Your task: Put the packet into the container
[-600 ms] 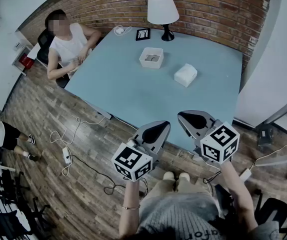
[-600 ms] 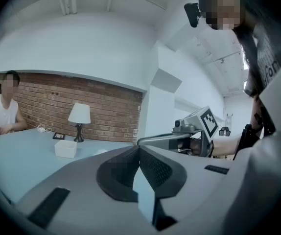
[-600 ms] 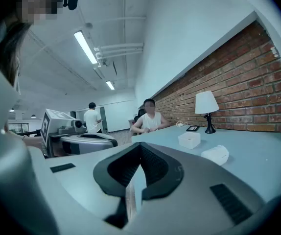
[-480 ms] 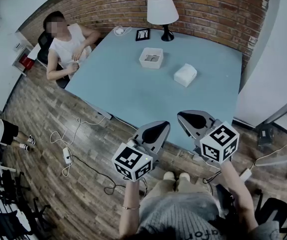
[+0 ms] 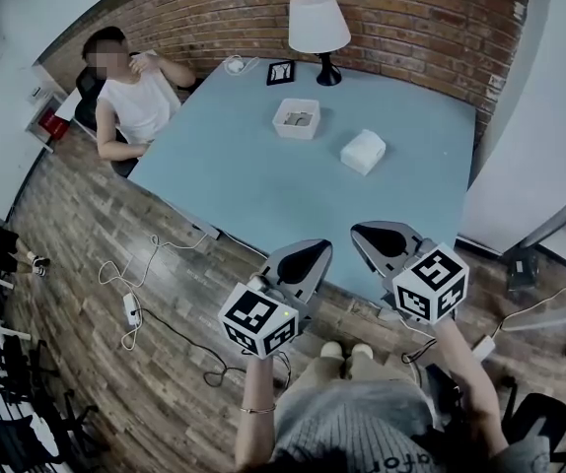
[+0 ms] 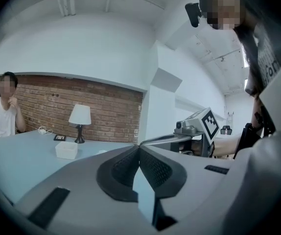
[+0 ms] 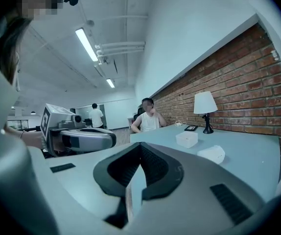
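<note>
1. Since half a second ago, the seated person (image 5: 135,92) at the table's far left corner has raised a hand to the face. The legs at the left edge of the head view have slid further out of the picture. My two grippers hang where they were.
2. My left gripper (image 5: 306,260) has its jaws pressed together with nothing between them. My right gripper (image 5: 383,237) is closed and empty too.
3. Both sit side by side at the near edge of the blue table (image 5: 253,180), pointing across it.
4. A broad bare stretch of tabletop lies ahead of both grippers. The table's far edge meets the brick wall, where a lamp (image 5: 318,28) and a small frame (image 5: 281,71) stand. Its right edge runs close to a white wall. Cables and a power strip (image 5: 131,306) lie on the wooden floor to my left.
5. The packet (image 5: 363,151) lies flat on the table, well ahead of my right gripper and towards the table's right side.
6. The container (image 5: 297,118) stands beyond and left of the packet, near it but apart. Something grey sits inside, too small to tell.
</note>
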